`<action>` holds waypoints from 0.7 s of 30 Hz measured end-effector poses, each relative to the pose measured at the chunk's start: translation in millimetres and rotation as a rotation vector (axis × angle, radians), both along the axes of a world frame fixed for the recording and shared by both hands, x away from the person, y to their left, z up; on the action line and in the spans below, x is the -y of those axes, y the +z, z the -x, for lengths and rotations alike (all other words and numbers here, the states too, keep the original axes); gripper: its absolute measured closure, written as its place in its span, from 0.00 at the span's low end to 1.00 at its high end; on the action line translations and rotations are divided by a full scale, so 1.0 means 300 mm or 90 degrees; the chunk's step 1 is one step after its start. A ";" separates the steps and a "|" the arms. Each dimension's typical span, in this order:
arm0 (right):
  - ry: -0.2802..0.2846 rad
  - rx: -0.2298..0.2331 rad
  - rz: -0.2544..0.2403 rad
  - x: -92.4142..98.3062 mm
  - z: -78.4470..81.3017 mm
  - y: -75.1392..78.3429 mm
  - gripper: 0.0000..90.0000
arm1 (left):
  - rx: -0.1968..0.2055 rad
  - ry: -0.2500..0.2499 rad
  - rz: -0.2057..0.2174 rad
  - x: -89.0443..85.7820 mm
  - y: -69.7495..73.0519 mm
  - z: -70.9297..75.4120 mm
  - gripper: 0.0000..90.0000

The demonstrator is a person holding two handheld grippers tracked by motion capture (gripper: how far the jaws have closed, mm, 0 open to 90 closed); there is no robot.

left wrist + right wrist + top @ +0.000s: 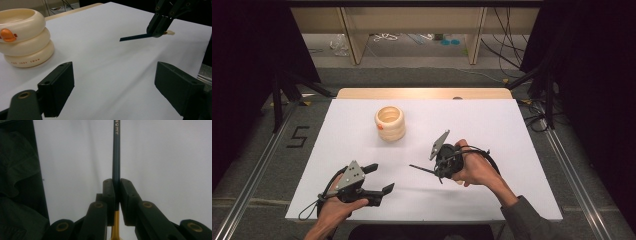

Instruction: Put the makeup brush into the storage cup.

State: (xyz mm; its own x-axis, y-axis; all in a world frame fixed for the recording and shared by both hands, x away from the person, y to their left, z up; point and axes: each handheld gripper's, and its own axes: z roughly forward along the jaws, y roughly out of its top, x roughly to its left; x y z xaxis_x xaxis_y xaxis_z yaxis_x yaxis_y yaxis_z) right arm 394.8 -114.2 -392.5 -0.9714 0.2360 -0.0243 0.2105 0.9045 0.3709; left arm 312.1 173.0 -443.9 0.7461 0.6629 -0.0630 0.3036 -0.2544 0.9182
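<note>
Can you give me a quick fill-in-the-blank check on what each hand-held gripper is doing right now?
1. The right hand-held gripper is shut on a dark blue ____.
2. The jaws of the left hand-held gripper stand ____, with nothing between them.
3. The cream ringed holder bears a small ____ duck bill.
4. The holder stands on the ____ table cover.

Missing words: pencil; open; orange; white

Left gripper [379, 178]: black body, two blocky black jaws with small screw holes, grey three-cornered plate on top, black cable looping from the rear. Right gripper [116, 187]: the same build, with brass-coloured pivot bushings on the black jaw links and a black cable arching behind. A dark grey-green sleeve [529, 220] covers the right forearm.
</note>
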 end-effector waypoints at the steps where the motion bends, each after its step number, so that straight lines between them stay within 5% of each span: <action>1: 0.003 0.003 0.001 -0.007 0.007 0.000 0.93 | 0.000 -0.006 0.005 0.004 -0.003 -0.001 0.18; 21: 0.110 0.023 0.049 -0.089 0.071 -0.017 0.92 | -0.058 -0.070 -0.046 0.057 -0.010 0.014 0.19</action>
